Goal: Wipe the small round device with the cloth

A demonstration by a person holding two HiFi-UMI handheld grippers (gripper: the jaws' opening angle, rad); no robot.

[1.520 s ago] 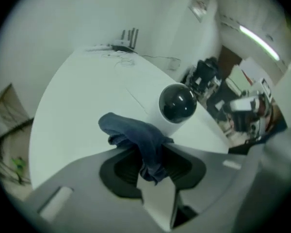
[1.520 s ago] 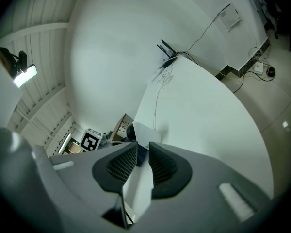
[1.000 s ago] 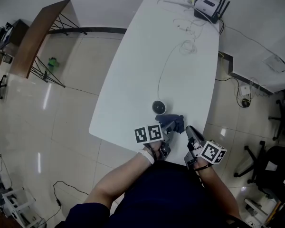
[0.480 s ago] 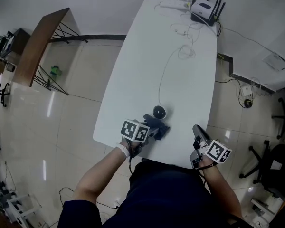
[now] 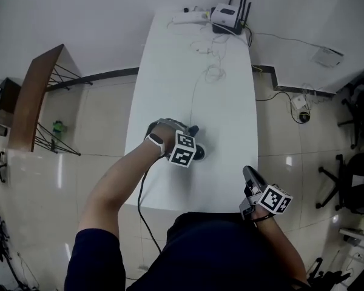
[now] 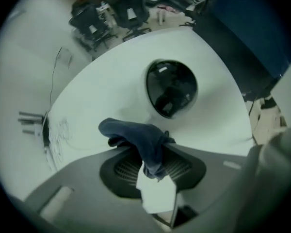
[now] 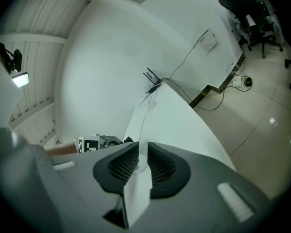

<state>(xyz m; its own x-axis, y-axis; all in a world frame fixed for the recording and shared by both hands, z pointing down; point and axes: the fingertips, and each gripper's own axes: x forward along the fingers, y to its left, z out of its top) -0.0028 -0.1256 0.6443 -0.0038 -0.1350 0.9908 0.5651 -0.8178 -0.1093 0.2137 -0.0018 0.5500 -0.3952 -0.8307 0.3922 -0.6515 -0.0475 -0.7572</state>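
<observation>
Left gripper view: pinched cloth (image 6: 136, 132) in left gripper (image 6: 153, 150) jaws, just beside the round device (image 6: 170, 87). Probably needed light circular rubbing over its dome. Held right gripper (image 7: 141, 155) jaws barely apart, empty.

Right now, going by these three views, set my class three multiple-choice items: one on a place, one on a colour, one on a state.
1. Where does the router stand?
A. at the far end of the table
B. on the floor
C. on a chair

2. What colour is the cloth?
A. white
B. dark blue
C. red

3. What state is the left gripper in?
A. open and empty
B. shut on the cloth
C. shut on a cable

Answers:
1 A: the router sits at the table end farthest from the person.
2 B: the left gripper view shows dark blue fabric.
3 B: its pads pinch the cloth, close to the small round device.
</observation>
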